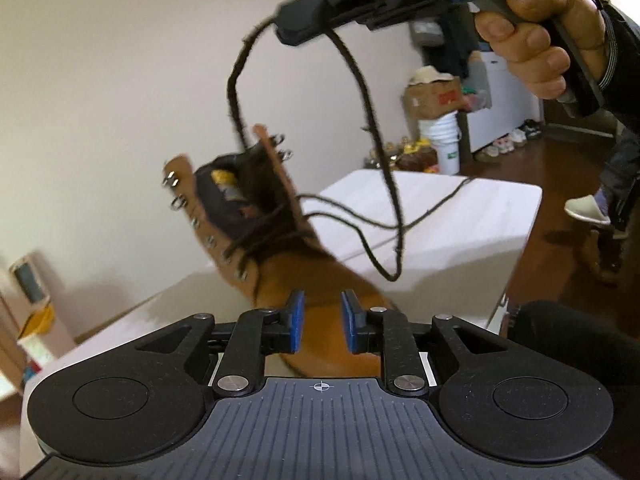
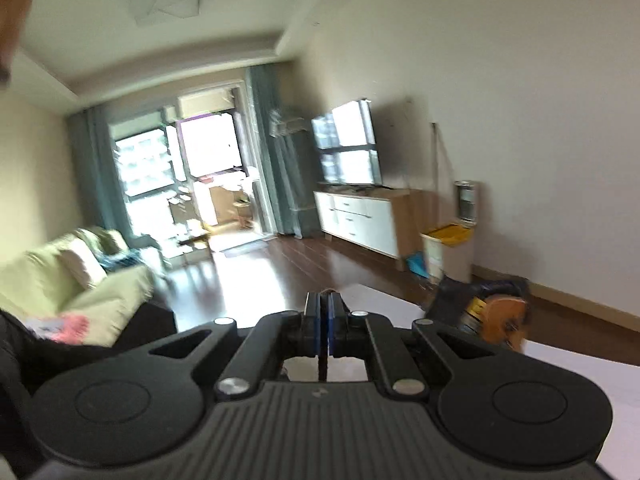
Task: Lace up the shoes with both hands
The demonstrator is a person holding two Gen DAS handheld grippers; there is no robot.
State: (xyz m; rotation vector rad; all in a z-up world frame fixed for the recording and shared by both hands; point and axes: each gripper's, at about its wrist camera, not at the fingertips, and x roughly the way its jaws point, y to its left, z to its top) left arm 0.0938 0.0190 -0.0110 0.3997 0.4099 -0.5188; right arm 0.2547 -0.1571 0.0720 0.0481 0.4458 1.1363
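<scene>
A tan lace-up boot stands on the white table, its tongue open and its lower eyelets threaded. A dark brown lace rises from the boot in a long loop. High above the boot, my right gripper is shut on that lace. In the right wrist view my right gripper has its blue pads pressed together, with a bit of lace poking out at the tips. The boot sits low to the right there. My left gripper hovers open just before the boot's toe, with nothing between its pads.
A person's hand holds the right gripper's handle. Behind the table are a cardboard box, a white bucket and shoes on the dark wood floor. The right wrist view shows a sofa, a TV cabinet and a bin.
</scene>
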